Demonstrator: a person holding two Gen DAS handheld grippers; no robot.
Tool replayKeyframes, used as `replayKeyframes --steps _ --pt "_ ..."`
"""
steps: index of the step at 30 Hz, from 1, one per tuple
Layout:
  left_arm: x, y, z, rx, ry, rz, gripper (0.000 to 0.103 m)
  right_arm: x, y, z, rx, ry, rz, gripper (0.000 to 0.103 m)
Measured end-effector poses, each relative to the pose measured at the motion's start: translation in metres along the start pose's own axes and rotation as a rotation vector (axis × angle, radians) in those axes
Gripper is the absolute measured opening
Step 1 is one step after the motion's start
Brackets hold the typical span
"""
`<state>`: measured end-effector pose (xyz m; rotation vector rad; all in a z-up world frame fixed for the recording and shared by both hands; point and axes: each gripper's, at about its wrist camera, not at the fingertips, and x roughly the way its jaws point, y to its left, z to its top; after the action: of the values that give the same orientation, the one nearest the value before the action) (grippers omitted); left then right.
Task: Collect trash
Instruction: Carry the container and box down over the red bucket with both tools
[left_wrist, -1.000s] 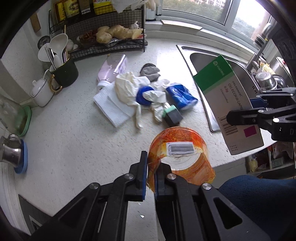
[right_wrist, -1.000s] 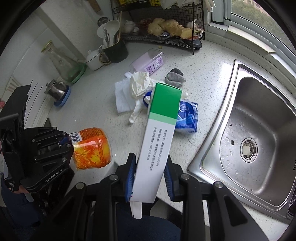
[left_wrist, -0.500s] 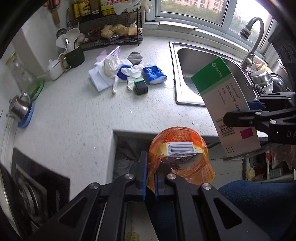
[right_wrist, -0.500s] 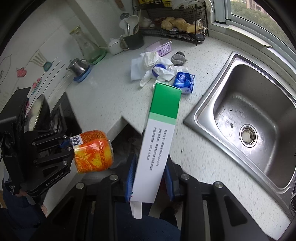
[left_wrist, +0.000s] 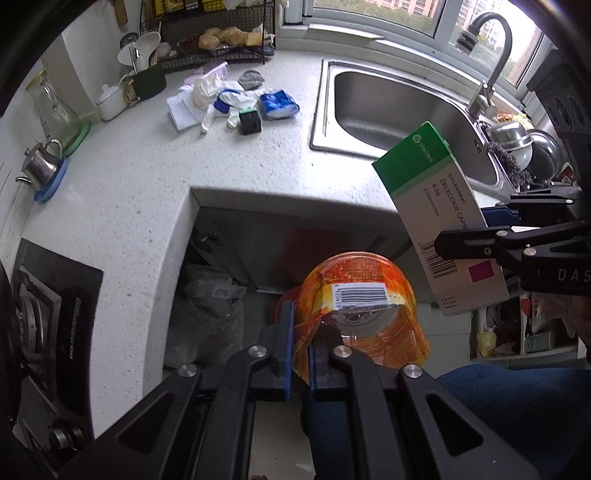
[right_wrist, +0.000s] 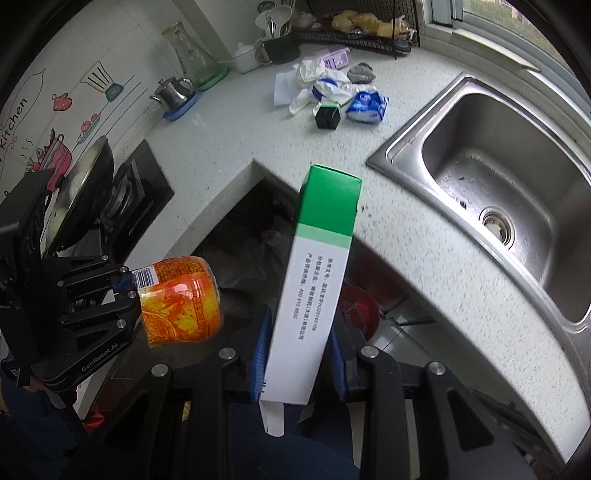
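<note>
My left gripper (left_wrist: 300, 345) is shut on the thin rim of an orange plastic cup (left_wrist: 364, 295) with a barcode label; from the right wrist view the same cup (right_wrist: 181, 301) hangs in that gripper (right_wrist: 129, 286) at the left. My right gripper (right_wrist: 297, 354) is shut on a green and white medicine box (right_wrist: 317, 266), which also shows at the right of the left wrist view as the box (left_wrist: 439, 218). Both hang past the counter's inner corner, above a grey bag (left_wrist: 210, 314) on the floor. More trash (left_wrist: 236, 101) lies on the counter far ahead.
A steel sink (left_wrist: 399, 110) with a tap is set in the white counter (left_wrist: 147, 166). A gas hob (left_wrist: 44, 306) lies at the left. A kettle (left_wrist: 40, 166), a glass flask, a utensil holder and a wire rack line the back wall. A red bowl (right_wrist: 360, 306) sits on the floor.
Both grippers drew back from over the counter to past its edge, carrying the cup and the box. The trash pile has shrunk into the distance and the floor gap with the grey bag has come into view.
</note>
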<state>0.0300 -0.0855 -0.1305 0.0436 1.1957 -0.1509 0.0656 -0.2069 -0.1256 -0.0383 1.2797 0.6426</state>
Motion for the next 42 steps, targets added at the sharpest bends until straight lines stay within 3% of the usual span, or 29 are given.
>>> replayKeyframes --steps 5,9,14,22,36,42 --pt "0.028 0.001 -0.018 0.000 0.065 0.012 0.005 0.016 0.002 -0.015 -0.014 0.026 0.014 0.027" --pt "0.056 0.008 -0.039 -0.030 0.104 -0.020 0.005 0.044 0.003 -0.030 -0.026 0.106 0.002 0.027" --pt "0.099 0.016 -0.067 -0.039 0.177 0.017 0.005 0.095 0.004 -0.049 -0.039 0.181 0.020 0.027" --pt "0.185 0.027 -0.106 -0.075 0.261 -0.013 0.005 0.197 -0.002 -0.075 -0.069 0.275 0.002 0.027" --pt "0.356 0.026 -0.129 -0.023 0.277 -0.069 0.005 0.359 -0.071 -0.101 0.010 0.337 -0.009 0.027" --pt "0.419 0.033 -0.138 -0.011 0.276 -0.068 0.005 0.404 -0.096 -0.113 -0.003 0.311 -0.024 0.027"
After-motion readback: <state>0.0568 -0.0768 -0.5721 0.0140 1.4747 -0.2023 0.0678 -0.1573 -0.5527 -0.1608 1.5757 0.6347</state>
